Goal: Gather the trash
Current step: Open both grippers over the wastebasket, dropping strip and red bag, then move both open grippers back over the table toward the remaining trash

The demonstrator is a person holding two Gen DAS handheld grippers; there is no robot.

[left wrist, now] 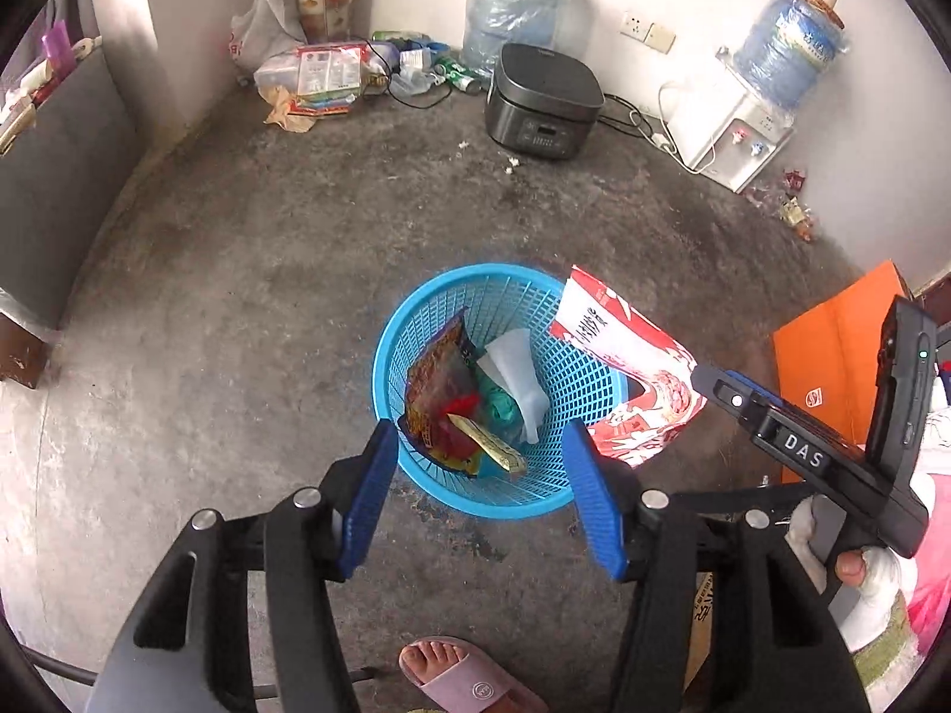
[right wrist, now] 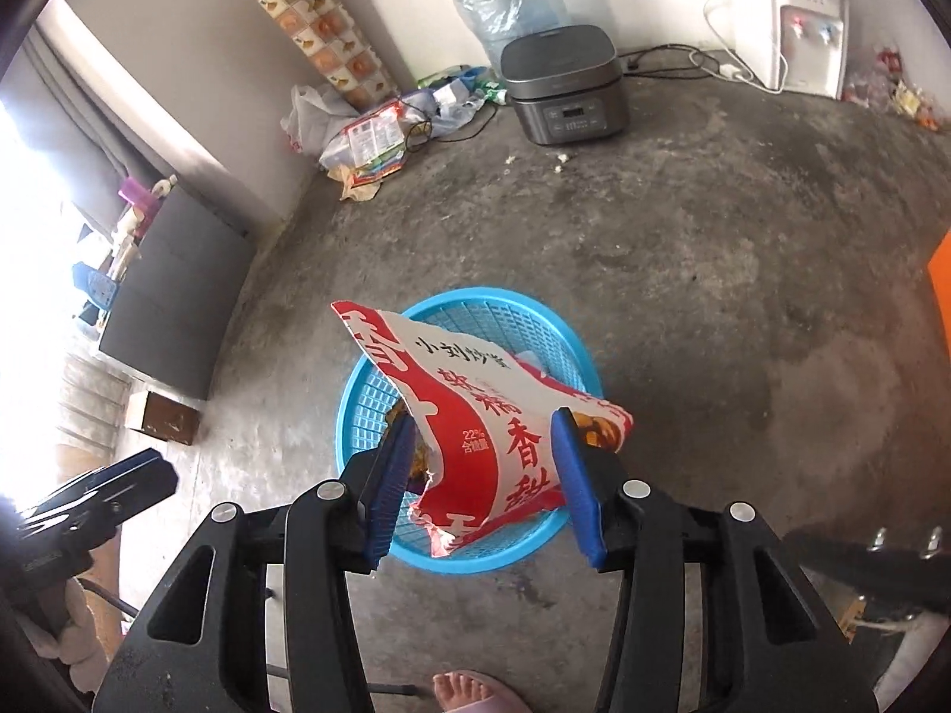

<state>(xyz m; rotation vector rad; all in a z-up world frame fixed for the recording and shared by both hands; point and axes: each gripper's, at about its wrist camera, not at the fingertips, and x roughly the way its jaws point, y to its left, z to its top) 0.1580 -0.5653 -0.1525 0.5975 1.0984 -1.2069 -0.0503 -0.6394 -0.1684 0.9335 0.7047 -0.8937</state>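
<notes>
A blue mesh basket [left wrist: 582, 380] stands on the concrete floor and holds a dark red snack wrapper [left wrist: 443, 392], a white tissue [left wrist: 514, 368] and other scraps. My left gripper [left wrist: 481, 493] is open and empty just above the basket's near rim. My right gripper [right wrist: 484, 478] has its jaws wide apart around a red and white snack bag [right wrist: 469, 416], which hangs over the basket [right wrist: 535, 321]; I cannot tell whether the pads press it. In the left wrist view the bag [left wrist: 624, 356] sits at the basket's right rim, with the right gripper [left wrist: 713, 392] beside it.
A black cooker [left wrist: 544, 101], water jugs [left wrist: 511, 6], a white dispenser [left wrist: 737, 131] and a trash pile [left wrist: 321, 77] line the far wall. An orange box [left wrist: 832, 356] lies at the right. A dark cabinet [right wrist: 172, 291] stands left. My sandalled foot [left wrist: 457, 671] is below.
</notes>
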